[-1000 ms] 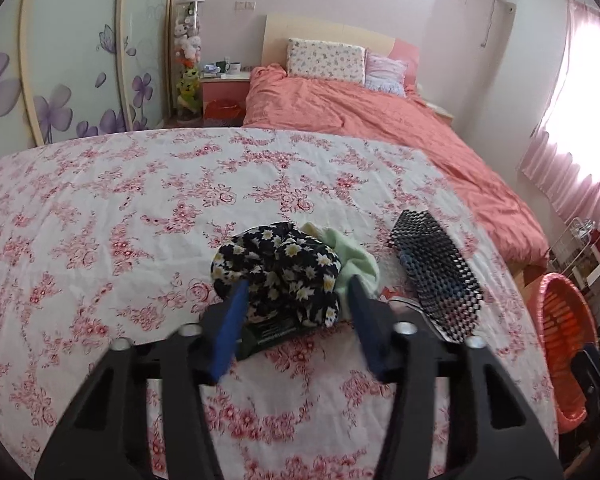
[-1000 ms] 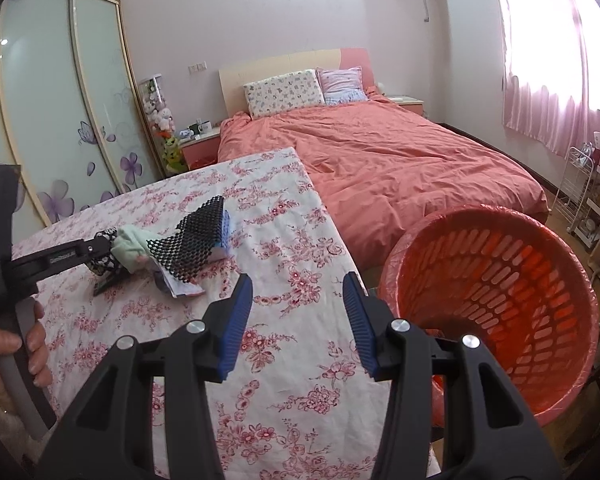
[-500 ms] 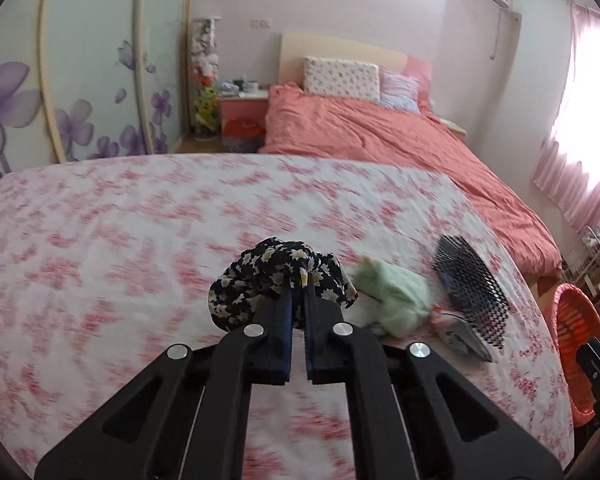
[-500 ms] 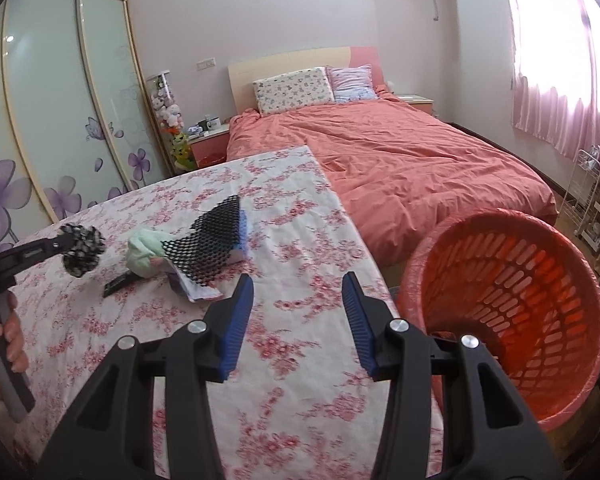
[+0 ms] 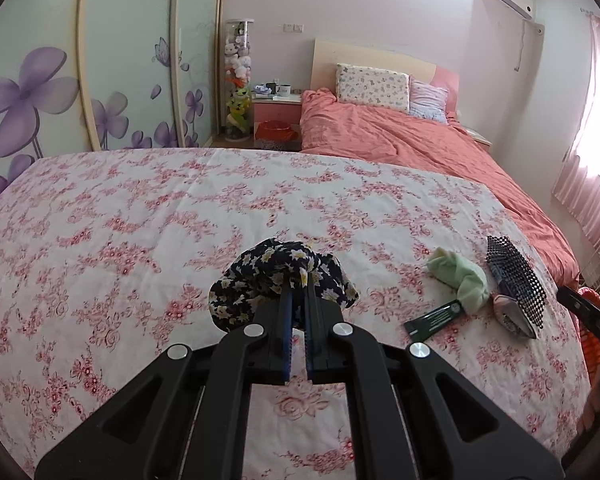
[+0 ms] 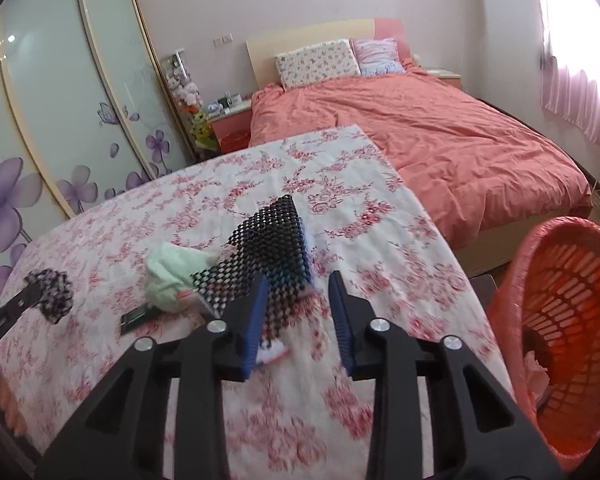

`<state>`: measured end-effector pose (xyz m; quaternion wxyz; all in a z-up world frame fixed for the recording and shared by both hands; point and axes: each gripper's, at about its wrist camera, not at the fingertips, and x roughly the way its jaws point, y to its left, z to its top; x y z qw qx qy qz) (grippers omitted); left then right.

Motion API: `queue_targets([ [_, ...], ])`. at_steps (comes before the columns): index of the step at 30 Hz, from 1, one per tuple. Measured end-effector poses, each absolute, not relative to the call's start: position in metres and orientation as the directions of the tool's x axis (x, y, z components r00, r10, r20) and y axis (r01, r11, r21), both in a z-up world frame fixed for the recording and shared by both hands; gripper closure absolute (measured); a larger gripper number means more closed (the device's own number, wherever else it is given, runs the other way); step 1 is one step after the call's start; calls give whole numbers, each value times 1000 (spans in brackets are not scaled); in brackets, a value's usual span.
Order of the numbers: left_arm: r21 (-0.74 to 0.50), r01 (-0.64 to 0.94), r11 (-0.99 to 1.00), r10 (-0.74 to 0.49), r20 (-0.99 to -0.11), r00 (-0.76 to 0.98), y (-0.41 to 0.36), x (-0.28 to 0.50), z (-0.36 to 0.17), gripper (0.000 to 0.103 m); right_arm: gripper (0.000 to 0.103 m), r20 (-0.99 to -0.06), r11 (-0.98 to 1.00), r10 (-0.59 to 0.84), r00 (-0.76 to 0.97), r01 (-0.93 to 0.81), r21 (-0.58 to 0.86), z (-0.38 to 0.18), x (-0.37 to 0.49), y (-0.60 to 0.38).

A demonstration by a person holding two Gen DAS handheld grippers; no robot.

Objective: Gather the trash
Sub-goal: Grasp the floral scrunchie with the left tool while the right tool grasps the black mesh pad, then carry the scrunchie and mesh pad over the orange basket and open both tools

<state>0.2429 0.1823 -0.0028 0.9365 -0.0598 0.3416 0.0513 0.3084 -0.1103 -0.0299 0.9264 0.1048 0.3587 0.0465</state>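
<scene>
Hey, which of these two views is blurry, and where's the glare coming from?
Right wrist view: motion smear on the floral sheet near the open right gripper; the window blows out. Left wrist view: sharp, left gripper shut on the daisy cloth; the curtain glares.

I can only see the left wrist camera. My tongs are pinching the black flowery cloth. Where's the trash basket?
Observer: Off to the right of your black flowery cloth, the orange slatted plastic basket stands beside the pink-flowered sheet.
Child: Is it empty?
Observer: No, something crumpled and pale pink lies inside.
Child: What are the other tongs doing?
Observer: The right tongs are open, right at the black mesh sheet.
</scene>
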Motion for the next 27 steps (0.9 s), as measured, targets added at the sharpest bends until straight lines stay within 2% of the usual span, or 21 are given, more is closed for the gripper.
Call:
queue_targets([
  [7,-88,-124,988,36,-659,751,186,245,-13,99,74,-696,981,141,704,-6,192,-47,332,-100],
  [9,-90,-121,989,31,-662,748,186,245,-16,99,86,-701,985,132,701,-13,172,-50,335,-96],
  [12,-91,-116,989,26,-665,746,185,246,-17,99,97,-699,985,135,702,-16,174,-50,336,-96],
  [27,-89,-84,993,5,-660,751,169,241,-12,99,98,-570,984,115,814,-15,178,-1,297,-123],
])
